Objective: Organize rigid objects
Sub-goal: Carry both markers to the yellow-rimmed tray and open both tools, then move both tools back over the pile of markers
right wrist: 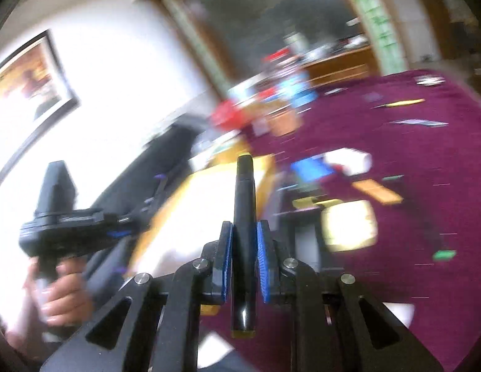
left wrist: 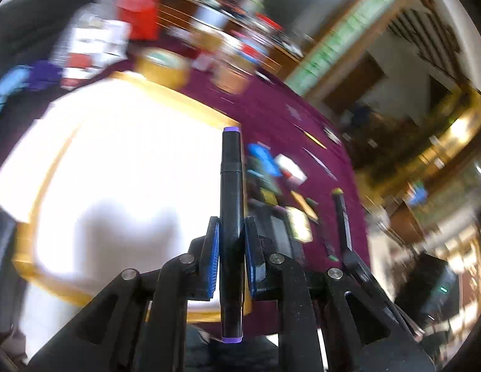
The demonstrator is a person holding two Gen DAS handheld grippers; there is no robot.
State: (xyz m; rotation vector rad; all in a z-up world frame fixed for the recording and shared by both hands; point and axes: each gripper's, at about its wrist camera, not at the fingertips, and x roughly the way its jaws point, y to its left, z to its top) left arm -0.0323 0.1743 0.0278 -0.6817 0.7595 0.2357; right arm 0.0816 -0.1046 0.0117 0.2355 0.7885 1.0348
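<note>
My left gripper is shut on a black marker with purple ends, held upright above a white tray with a yellow rim. My right gripper is shut on a black marker with a yellow end, held above the maroon tablecloth. The right gripper's marker also shows in the left wrist view, at the right. The left gripper's body and the hand holding it show in the right wrist view, at the left. Both views are blurred by motion.
Small flat objects lie scattered on the cloth: a blue one, a white one, orange and yellow ones. Boxes, a tape roll and containers crowd the table's far side. A framed picture hangs on the wall.
</note>
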